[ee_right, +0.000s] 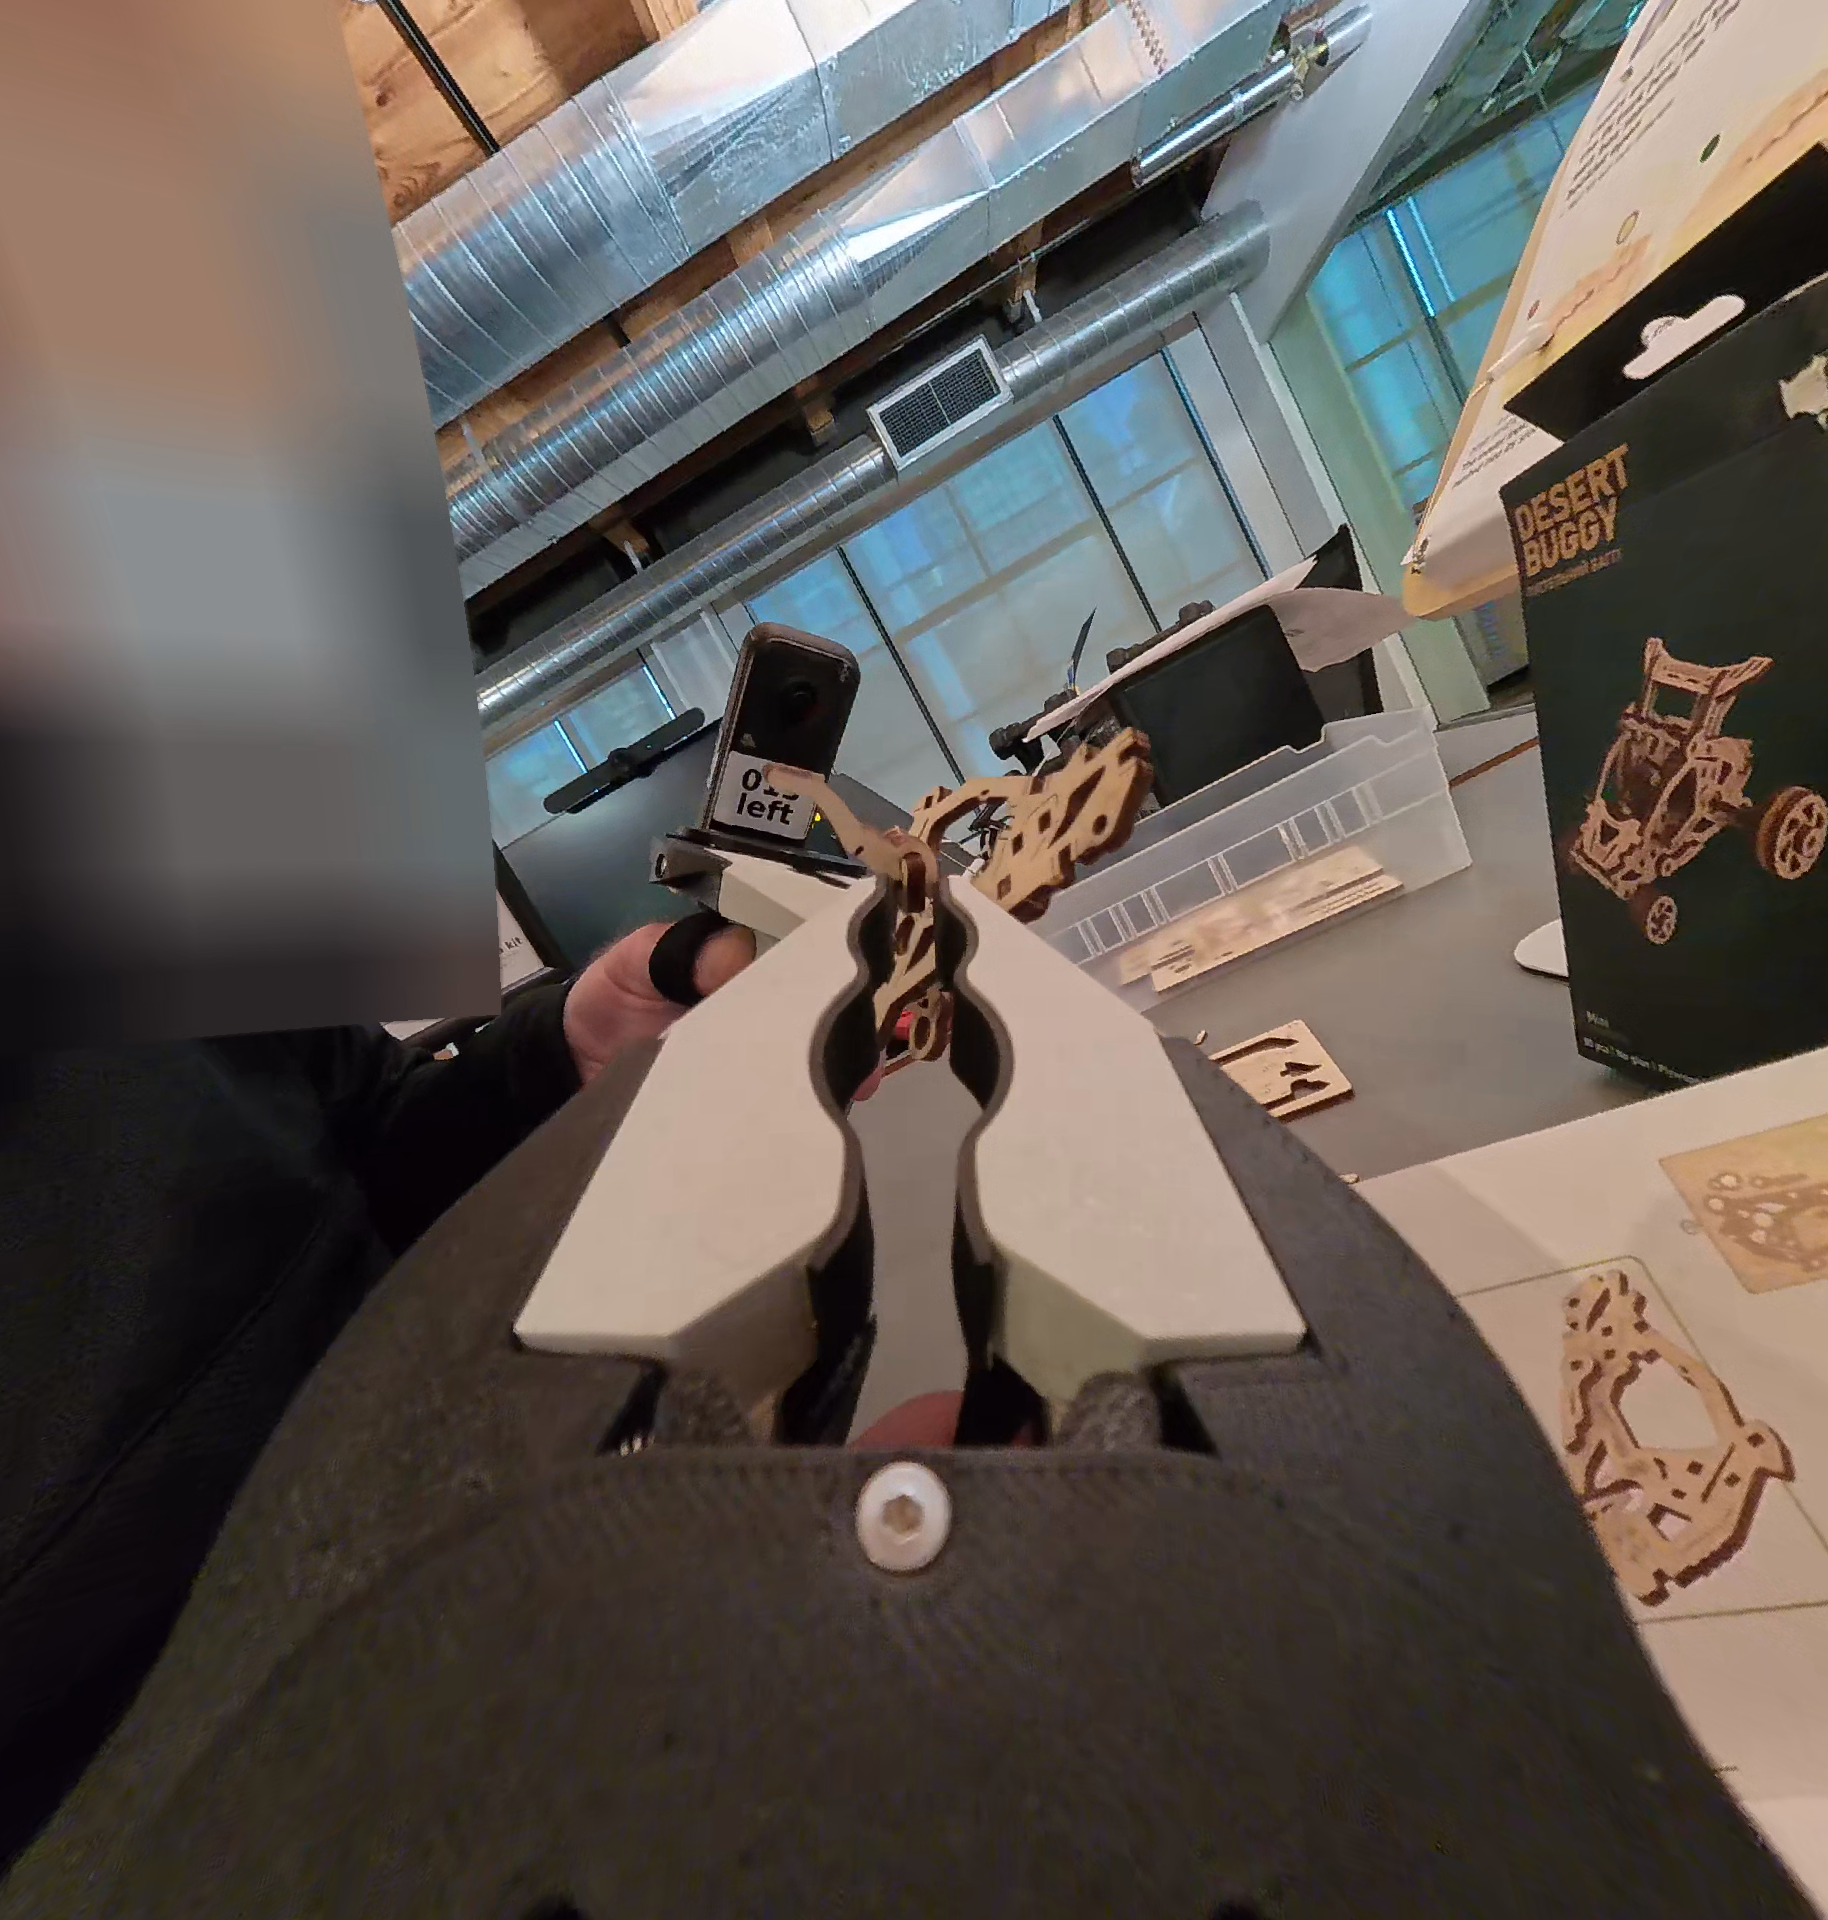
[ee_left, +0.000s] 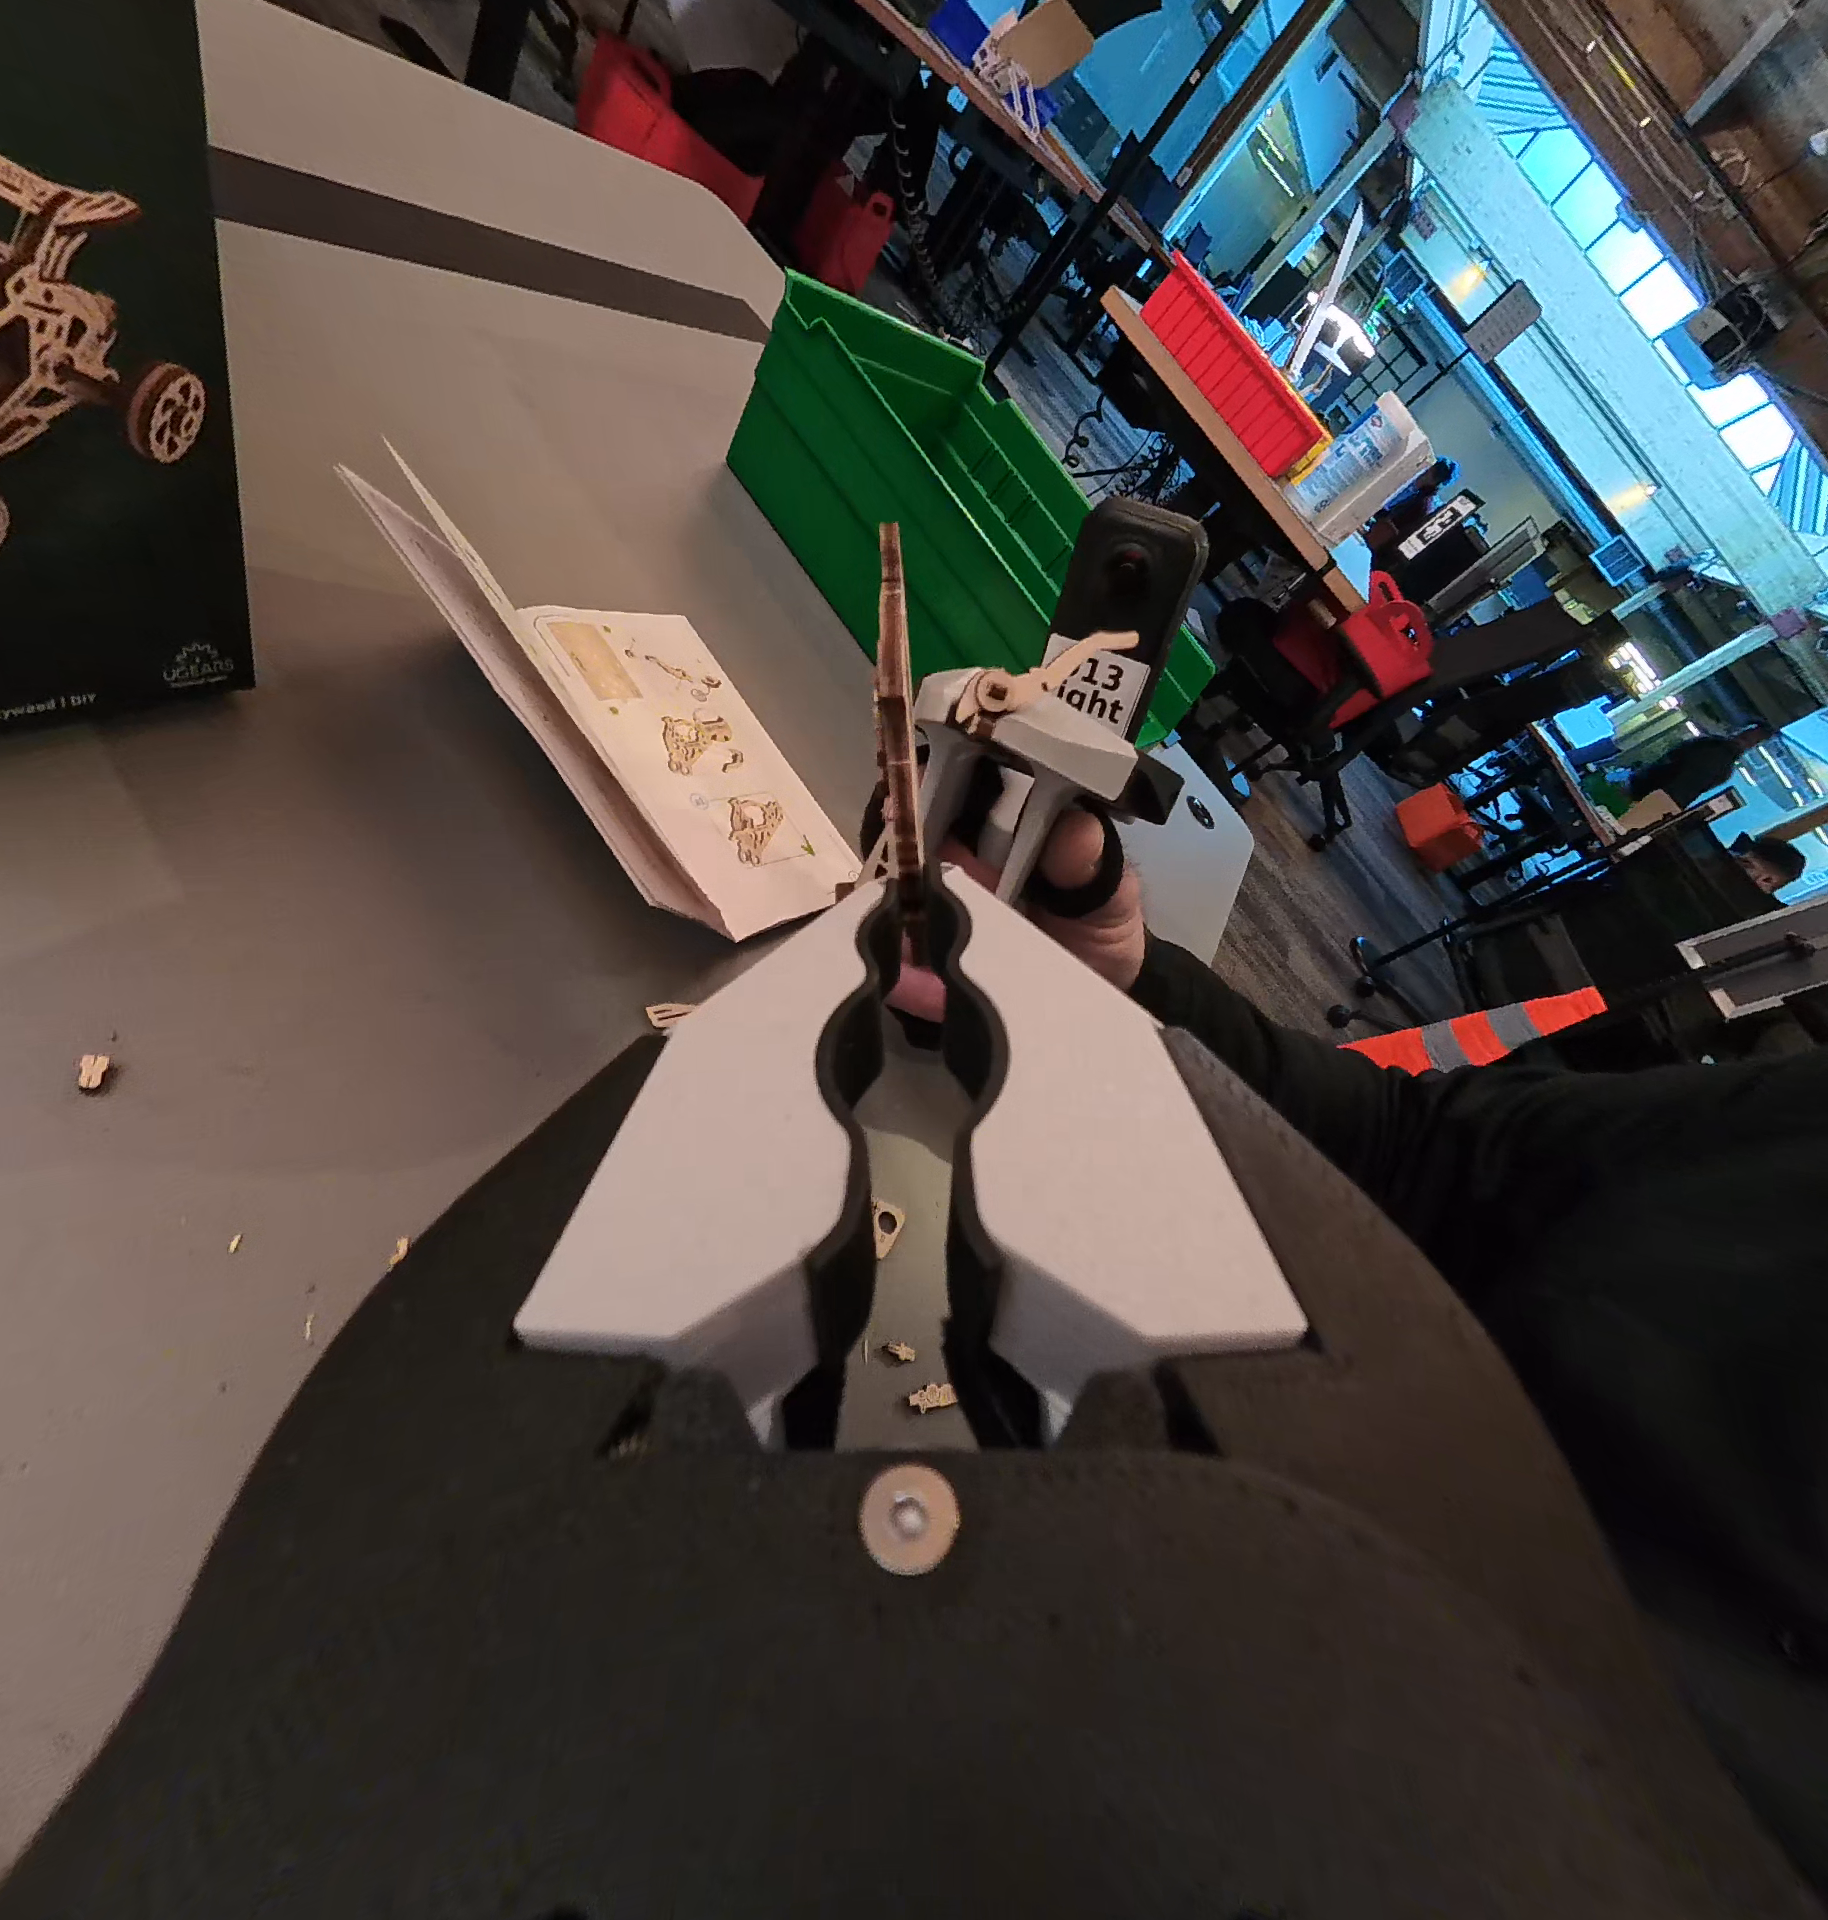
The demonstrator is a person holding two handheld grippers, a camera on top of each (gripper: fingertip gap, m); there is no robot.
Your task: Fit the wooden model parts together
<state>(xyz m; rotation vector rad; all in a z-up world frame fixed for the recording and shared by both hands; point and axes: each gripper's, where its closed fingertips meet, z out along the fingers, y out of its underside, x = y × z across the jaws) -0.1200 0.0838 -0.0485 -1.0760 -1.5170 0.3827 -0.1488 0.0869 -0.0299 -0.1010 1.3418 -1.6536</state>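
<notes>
Holding flat pale laser-cut wooden frame panel (ee_left: 897, 717) edge-up, left gripper (ee_left: 912, 894) clenched | right gripper (ee_right: 915, 894) clamps small curved wooden lever piece (ee_right: 894, 925) – just beside panel's right face.

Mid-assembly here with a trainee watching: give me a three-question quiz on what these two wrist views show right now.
1. True or false: the left gripper grips a flat wooden frame panel seen edge-on.
2. Multiple choice: where does the green bin stand? A) on the grey table, beyond the open instruction booklet; B) on the floor; C) on the model kit box.
3. Fill in: the right gripper is shut on a small wooden ____ piece.

Key: 1 true. 2 A. 3 lever-shaped; its thin curved arm sticks out past the fingertips, towards the left gripper.
</notes>
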